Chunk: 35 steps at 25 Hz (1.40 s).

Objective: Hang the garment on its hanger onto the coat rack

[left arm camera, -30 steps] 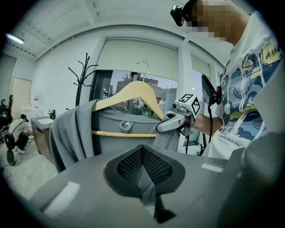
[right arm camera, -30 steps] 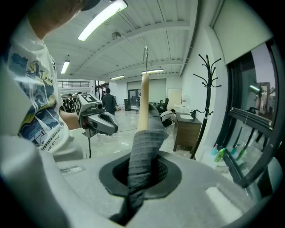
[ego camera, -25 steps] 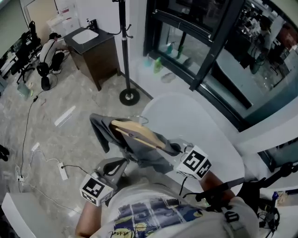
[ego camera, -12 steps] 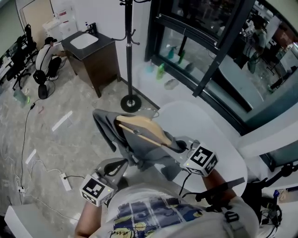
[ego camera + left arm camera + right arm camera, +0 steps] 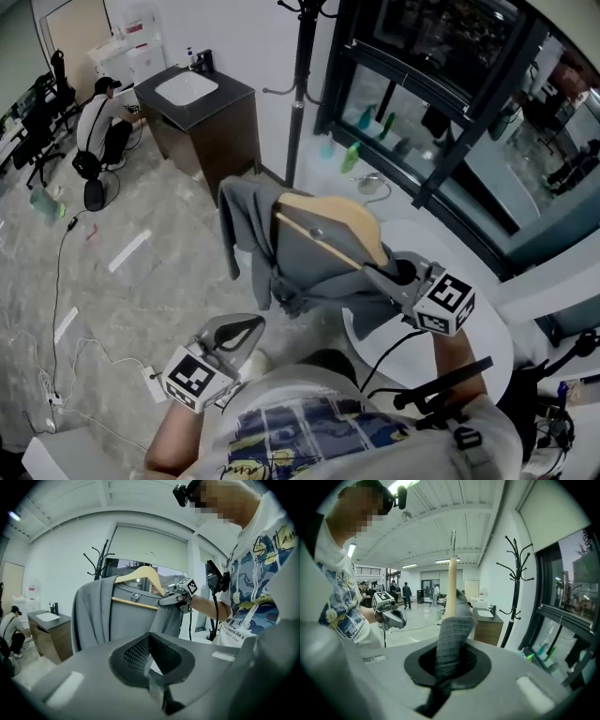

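Observation:
A grey garment (image 5: 309,258) hangs on a wooden hanger (image 5: 328,220) whose metal hook (image 5: 372,183) points up. My right gripper (image 5: 398,274) is shut on the garment's shoulder at the hanger's end and holds it up in the air. In the right gripper view the grey cloth (image 5: 452,639) runs down into the right gripper (image 5: 440,686). The black coat rack (image 5: 298,103) stands just behind the garment, its hooked arms (image 5: 514,588) higher up. My left gripper (image 5: 246,326) is lower left, shut and empty, apart from the garment (image 5: 126,616).
A dark sink cabinet (image 5: 202,112) stands left of the rack, and a person (image 5: 103,127) crouches beyond it. A white round table (image 5: 469,328) lies under my right arm. Bottles (image 5: 352,155) line the glass wall. Cables and a power strip (image 5: 155,382) lie on the floor.
The right gripper has carried the hanger and garment up and forward, towards the coat rack, which now stands much nearer. The left gripper has stayed low and shut.

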Tool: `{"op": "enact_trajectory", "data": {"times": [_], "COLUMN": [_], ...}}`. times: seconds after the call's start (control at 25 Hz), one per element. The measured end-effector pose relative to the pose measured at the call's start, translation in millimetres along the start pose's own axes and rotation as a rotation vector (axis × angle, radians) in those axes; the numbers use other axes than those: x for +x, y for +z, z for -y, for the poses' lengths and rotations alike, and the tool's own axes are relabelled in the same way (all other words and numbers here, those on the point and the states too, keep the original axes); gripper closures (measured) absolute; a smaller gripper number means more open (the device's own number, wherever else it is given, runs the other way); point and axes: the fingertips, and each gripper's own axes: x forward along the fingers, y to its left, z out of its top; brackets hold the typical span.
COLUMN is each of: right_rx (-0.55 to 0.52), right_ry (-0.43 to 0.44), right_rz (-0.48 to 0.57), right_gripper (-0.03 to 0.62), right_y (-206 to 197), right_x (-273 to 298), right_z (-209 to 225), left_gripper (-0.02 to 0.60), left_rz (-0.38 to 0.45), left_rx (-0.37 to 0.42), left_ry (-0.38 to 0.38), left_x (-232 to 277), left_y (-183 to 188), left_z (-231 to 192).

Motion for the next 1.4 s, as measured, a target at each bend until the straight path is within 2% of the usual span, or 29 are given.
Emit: {"op": "enact_trajectory", "data": {"times": [0.16,0.32,0.6,1.04,1.4], "right_rx": [0.009,-0.009,-0.082,-0.143,-0.165], "right_ry": [-0.014,0.014,0.053,0.135,0.146], "right_rz": [0.018,0.009,-0.033,-0.034,-0.042], "right_gripper": [0.586,0.586,0.586,0.586,0.586], "right_y": [22.7,52.8,91.1,144.6,174.9], "right_x": [29.6,51.2,107.7,178.5,229.1], "right_z": [25.8,57.7,143.9,288.5,387.9], "left_gripper": [0.578,0.578,0.578,0.578,0.578], "left_rz": [0.009,0.027,0.021,0.025,0.004], "left_rx": [-0.032,-0.049,-0.048,-0.042,-0.045], "left_ry": [-0.013,0.003,0.045,0.114,0.123], "left_x": [-13.1,-12.0,7.9,81.9,140.9], "left_y": [-2.6,2.2,18.0,71.2,77.1], "left_z": [-25.7,-51.1,-108.5,-197.0,-234.4]}}
